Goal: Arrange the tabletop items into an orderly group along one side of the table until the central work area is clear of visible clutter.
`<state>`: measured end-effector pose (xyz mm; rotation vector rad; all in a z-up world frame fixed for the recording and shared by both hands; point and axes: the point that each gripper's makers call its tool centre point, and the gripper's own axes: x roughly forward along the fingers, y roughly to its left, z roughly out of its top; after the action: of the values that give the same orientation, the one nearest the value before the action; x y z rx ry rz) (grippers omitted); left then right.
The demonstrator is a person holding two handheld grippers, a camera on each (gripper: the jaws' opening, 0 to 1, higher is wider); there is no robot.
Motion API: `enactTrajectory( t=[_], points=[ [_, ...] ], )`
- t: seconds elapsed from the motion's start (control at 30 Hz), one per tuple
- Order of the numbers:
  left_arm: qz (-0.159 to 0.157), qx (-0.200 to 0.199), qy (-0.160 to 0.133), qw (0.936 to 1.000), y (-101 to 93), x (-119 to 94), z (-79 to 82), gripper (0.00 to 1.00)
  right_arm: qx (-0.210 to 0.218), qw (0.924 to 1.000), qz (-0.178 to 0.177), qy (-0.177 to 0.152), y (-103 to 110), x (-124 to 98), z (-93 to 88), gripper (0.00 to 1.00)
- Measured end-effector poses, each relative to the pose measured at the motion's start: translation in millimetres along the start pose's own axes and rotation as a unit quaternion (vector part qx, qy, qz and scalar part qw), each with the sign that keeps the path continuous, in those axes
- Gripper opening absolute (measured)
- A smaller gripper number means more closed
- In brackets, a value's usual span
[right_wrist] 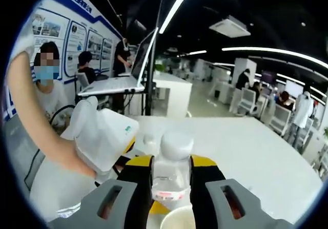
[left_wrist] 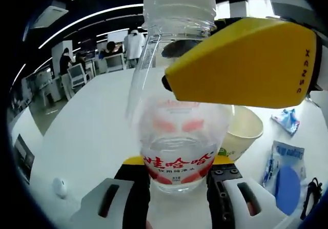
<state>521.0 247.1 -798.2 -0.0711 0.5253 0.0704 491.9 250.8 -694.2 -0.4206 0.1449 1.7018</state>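
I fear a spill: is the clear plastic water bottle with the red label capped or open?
Capped: right gripper view shows a white cap on the clear plastic water bottle with the red label.

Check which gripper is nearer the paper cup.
Right. The right gripper has the paper cup rim just under its jaws. The left gripper grips the water bottle; the cup stands beyond it.

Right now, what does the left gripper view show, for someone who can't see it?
A clear water bottle with a red label is clamped between the left gripper's jaws above a white table. The yellow right gripper crosses from the right, near the bottle's neck. A paper cup and blue packets lie behind.
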Motion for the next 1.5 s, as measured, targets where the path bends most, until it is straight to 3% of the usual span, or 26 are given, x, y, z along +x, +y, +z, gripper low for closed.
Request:
enactTrajectory(
  t=[0.33, 1.07, 1.27, 1.33, 1.37, 1.5],
  points=[
    [0.008, -0.041, -0.028, 0.9987, -2.8, -0.8, 1.1, 0.39, -0.001, 1.0, 0.007, -0.004, 0.1, -3.4, -5.5, 0.26],
    [-0.003, -0.026, -0.035, 0.9991, -3.4, -12.9, 5.3, 0.39, -0.006, 0.9998, 0.01, 0.013, 4.6, -3.1, -11.4, 0.3],
    [-0.008, -0.029, -0.031, 0.9991, -1.0, -21.0, 3.9, 0.48, 0.003, 0.9994, 0.002, 0.033, 4.0, -2.3, -15.4, 0.32],
    [-0.013, -0.031, -0.031, 0.999, -1.5, -24.4, 4.2, 0.53, 0.009, 0.9983, -0.008, 0.057, 2.2, -3.7, -21.9, 0.33],
    [-0.013, -0.028, -0.032, 0.999, -1.4, -25.9, 4.7, 0.56, 0.009, 0.998, -0.01, 0.061, 1.9, -4.2, -23.3, 0.35],
    [-0.023, -0.025, -0.034, 0.9988, -2.9, -33.0, 6.8, 0.68, 0.031, 0.9979, -0.023, 0.052, 2.1, -7.9, -19.7, 0.58]
  ],
)
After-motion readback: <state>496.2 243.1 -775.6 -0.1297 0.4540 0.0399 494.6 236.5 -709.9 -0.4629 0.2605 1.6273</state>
